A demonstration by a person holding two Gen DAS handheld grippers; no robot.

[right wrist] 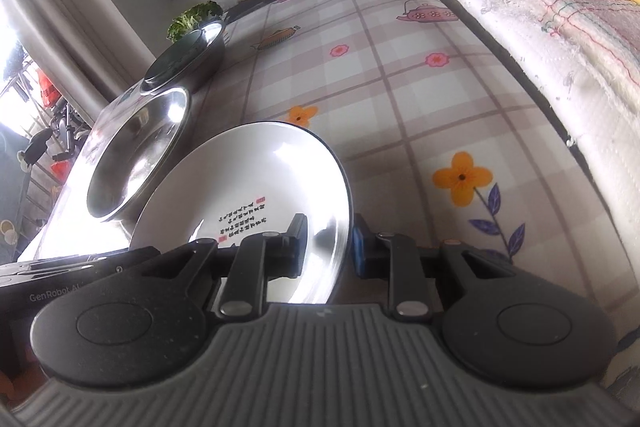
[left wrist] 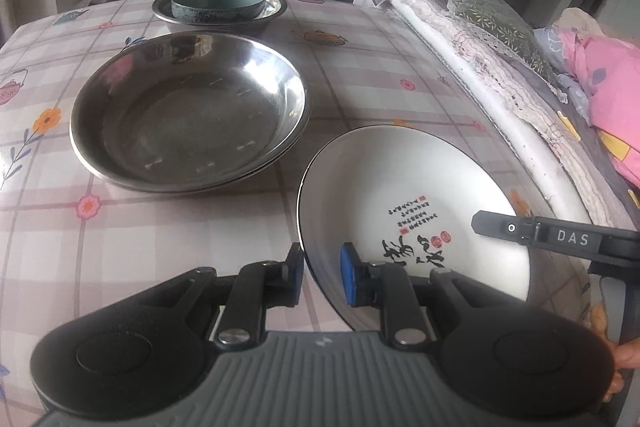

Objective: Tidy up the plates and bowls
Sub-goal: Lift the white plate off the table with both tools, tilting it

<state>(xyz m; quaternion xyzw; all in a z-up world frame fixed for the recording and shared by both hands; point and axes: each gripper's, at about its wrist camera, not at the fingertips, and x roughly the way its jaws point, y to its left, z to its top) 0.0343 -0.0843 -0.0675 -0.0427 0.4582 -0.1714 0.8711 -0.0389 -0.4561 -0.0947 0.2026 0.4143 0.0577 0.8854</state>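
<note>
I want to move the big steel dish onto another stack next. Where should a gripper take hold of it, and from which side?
Probably by the rim, on the near edge facing the grippers. The steel dish is wide and shallow with a thin flared lip, so one finger goes inside and one under the lip. The white plate crowds its near right side, so come in from the near left.
</note>
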